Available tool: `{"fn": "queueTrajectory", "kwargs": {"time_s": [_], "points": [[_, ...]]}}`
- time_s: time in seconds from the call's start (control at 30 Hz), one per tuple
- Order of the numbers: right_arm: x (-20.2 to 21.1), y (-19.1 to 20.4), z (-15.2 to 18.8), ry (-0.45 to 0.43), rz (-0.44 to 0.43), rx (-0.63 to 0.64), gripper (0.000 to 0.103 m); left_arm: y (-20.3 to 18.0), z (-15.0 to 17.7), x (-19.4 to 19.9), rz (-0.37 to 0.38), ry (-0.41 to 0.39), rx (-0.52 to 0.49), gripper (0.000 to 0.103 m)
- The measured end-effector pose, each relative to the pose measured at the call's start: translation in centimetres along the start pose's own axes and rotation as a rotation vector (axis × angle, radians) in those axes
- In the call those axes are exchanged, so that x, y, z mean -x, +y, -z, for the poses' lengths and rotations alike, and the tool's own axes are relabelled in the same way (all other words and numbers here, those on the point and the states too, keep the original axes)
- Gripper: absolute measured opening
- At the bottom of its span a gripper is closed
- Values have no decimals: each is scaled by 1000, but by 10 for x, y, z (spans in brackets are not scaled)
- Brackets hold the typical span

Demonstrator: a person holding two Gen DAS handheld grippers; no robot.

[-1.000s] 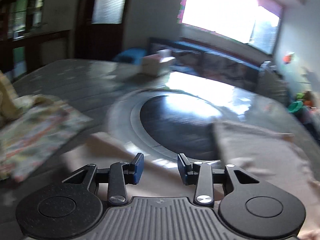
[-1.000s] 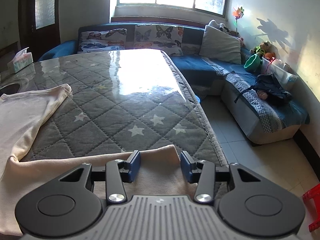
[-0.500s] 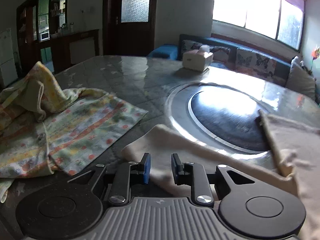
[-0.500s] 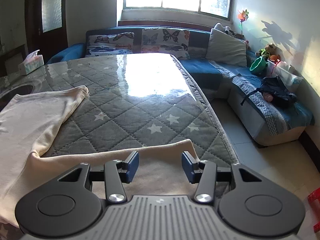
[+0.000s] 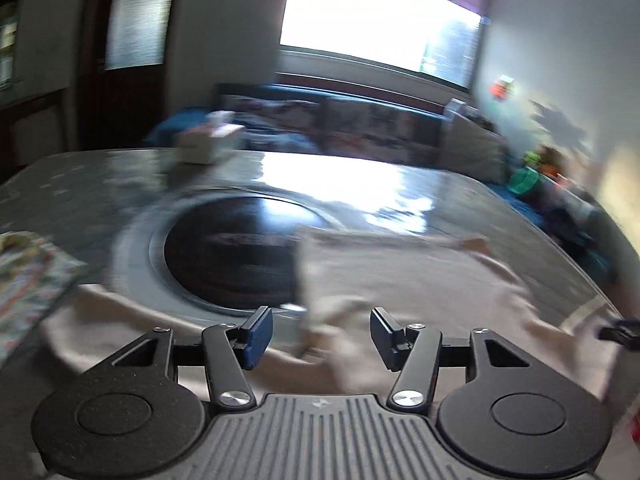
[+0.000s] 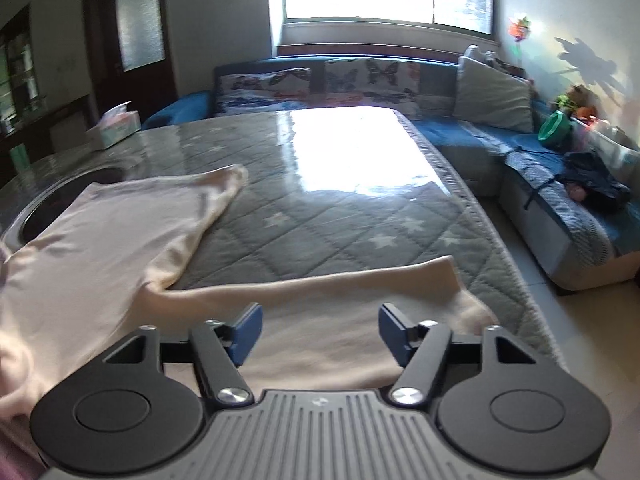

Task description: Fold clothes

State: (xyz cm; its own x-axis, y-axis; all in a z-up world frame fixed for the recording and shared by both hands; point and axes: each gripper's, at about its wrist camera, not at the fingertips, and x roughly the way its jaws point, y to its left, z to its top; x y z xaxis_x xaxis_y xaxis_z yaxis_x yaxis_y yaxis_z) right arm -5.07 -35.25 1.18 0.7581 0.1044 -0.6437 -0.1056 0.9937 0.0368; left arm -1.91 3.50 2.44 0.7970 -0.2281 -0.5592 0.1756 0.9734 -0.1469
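A cream garment (image 5: 400, 280) lies spread on the grey quilted table. My left gripper (image 5: 320, 322) hovers just above it, its jaws opening. A loose fold of the fabric shows between the fingers, and the pads do not press it. The left wrist view is blurred by motion. In the right wrist view the garment (image 6: 100, 240) covers the left of the table and a strip of it runs across under my right gripper (image 6: 320, 316). Its jaws are also opening, standing wide above the cloth with nothing pinched.
A floral cloth (image 5: 28, 280) lies at the left. A round dark inset (image 5: 232, 248) sits mid-table, partly under the garment. A tissue box (image 6: 114, 126) stands at the far side. The table's right edge (image 6: 500, 240) drops to the floor beside a blue sofa (image 6: 480, 140).
The left gripper swung right, away from the floral cloth, and its jaws went from nearly shut to wide. The right gripper's jaws widened and it shifted a little over the strip.
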Motion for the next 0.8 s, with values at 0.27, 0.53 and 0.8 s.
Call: {"fn": "queueTrajectory", "kwargs": {"time_s": [0.27, 0.53, 0.8], "points": [[14, 31, 21, 22, -55, 109, 80, -54, 27, -12, 134, 66, -148, 58], [26, 42, 32, 12, -47, 164, 84, -77, 59, -2, 140, 107, -258, 63], [29, 58, 36, -3, -109, 189, 85, -82, 63, -1, 129, 130, -268, 70]]}}
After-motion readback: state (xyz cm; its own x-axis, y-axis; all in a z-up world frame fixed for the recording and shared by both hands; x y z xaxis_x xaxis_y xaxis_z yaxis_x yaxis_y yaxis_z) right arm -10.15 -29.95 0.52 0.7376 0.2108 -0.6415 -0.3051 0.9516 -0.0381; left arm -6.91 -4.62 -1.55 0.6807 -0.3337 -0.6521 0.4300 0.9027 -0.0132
